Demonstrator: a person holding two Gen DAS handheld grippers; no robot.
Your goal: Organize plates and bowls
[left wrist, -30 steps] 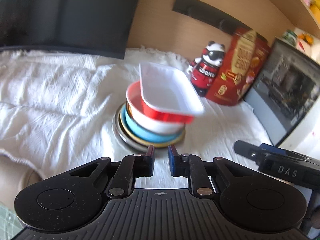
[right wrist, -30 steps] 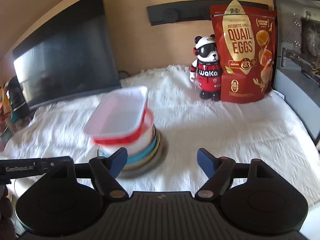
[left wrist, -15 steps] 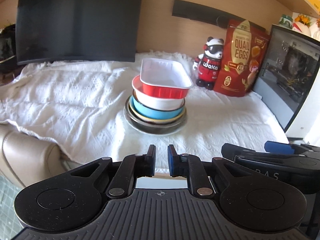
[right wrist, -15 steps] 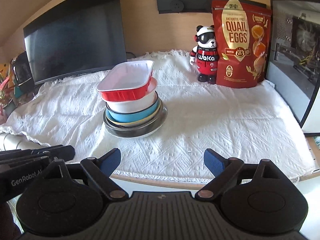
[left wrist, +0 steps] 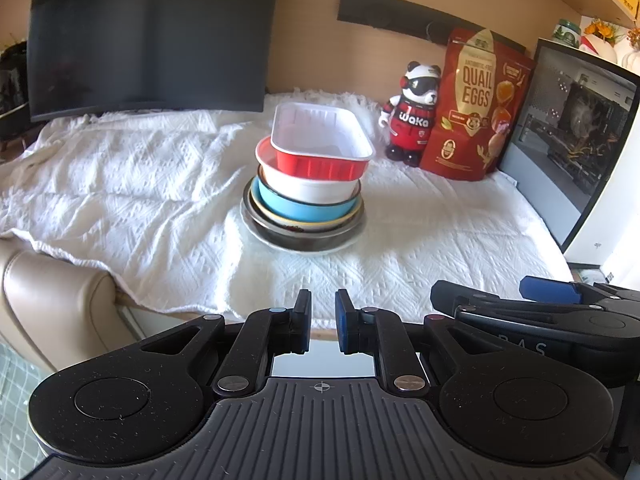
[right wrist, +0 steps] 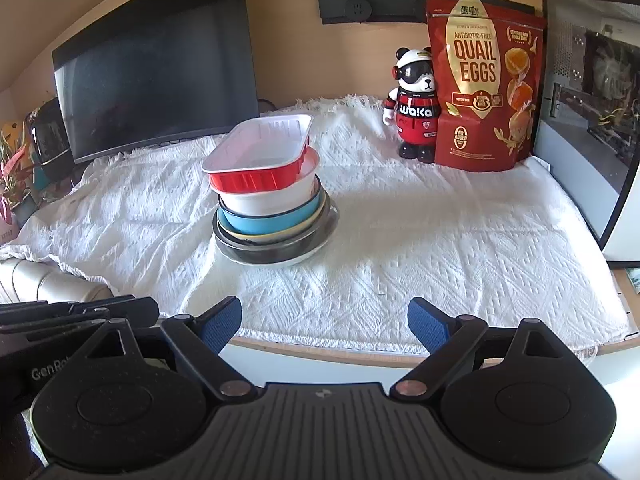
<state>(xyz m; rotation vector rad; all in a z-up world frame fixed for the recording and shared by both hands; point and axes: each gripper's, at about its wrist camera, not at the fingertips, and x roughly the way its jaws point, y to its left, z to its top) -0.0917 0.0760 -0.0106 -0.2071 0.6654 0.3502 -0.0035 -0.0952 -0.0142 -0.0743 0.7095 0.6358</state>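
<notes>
A stack of dishes stands mid-table on the white cloth. On top is a red rectangular tray with a white inside (left wrist: pixel 320 142) (right wrist: pixel 260 152). Under it sit a white bowl (left wrist: pixel 308 188) (right wrist: pixel 268 200), a blue bowl (left wrist: pixel 296 206) (right wrist: pixel 264 222), a yellow-rimmed plate and a dark metal dish (left wrist: pixel 300 236) (right wrist: pixel 276 252). My left gripper (left wrist: pixel 322 322) is nearly shut and empty, pulled back over the table's front edge. My right gripper (right wrist: pixel 324 322) is wide open and empty, also back at the front edge; it shows in the left wrist view (left wrist: pixel 540 312).
A dark monitor (left wrist: pixel 148 36) (right wrist: pixel 156 84) stands at the back left. A panda figure (left wrist: pixel 416 114) (right wrist: pixel 416 104) and a red quail-egg bag (left wrist: pixel 476 108) (right wrist: pixel 484 80) stand at the back right. A computer case (right wrist: pixel 592 100) is at the right. A beige cushion (left wrist: pixel 52 300) lies left of the table.
Both grippers have pulled back from the stack toward the table's front edge. The red tray, blurred a second ago, now rests still on top of the stack.
</notes>
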